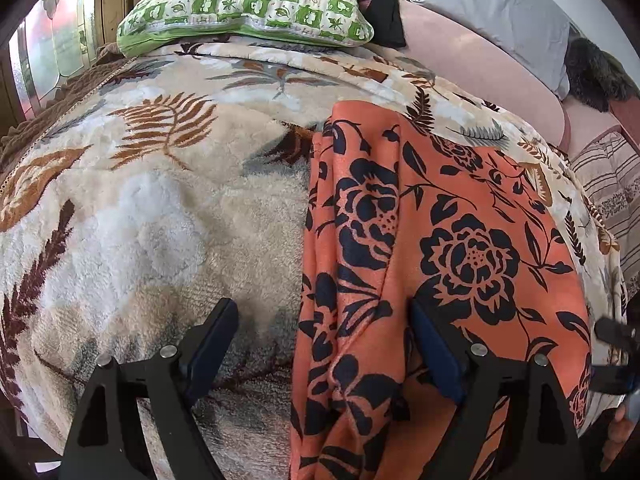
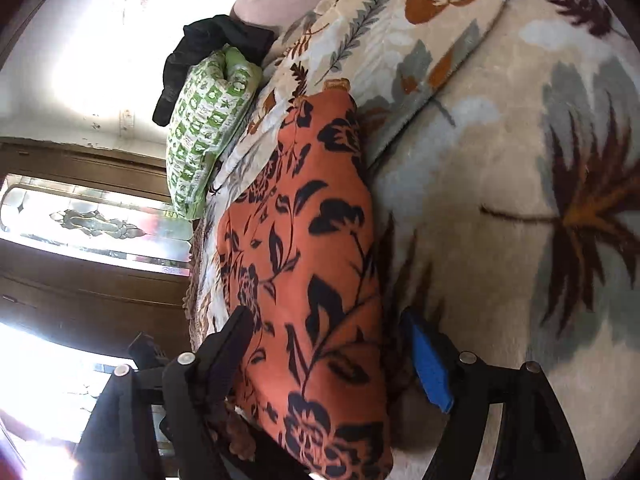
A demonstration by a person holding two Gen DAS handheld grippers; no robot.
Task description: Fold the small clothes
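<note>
In the left wrist view, an orange cloth printed with dark navy flowers (image 1: 432, 248) lies lengthwise on a plush cream blanket with brown and grey leaf patterns (image 1: 160, 220), running from the near edge away toward the far side. Its left border is bunched into soft ridges, which suggests it is already doubled lengthwise or gathered for a fold. The left gripper (image 1: 324, 344) is spread wide and grips nothing: its left finger hangs over bare blanket, its right finger over the cloth, so the jaws straddle that left border, likely lining up to pinch it. Whether either finger touches fabric I cannot tell. A green-and-white checked pillow (image 1: 248, 4) sits at the far end, with a black garment (image 1: 380, 0) just beside it.

In the right wrist view, the same cloth (image 2: 304, 248) stretches away from the camera as a long strip. The right gripper (image 2: 328, 344) is also wide apart and empty, its dark finger on the left and its blue-padded finger on the right, bracketing the cloth's near end. The pillow (image 2: 208, 128) lies beyond, far left.
</note>
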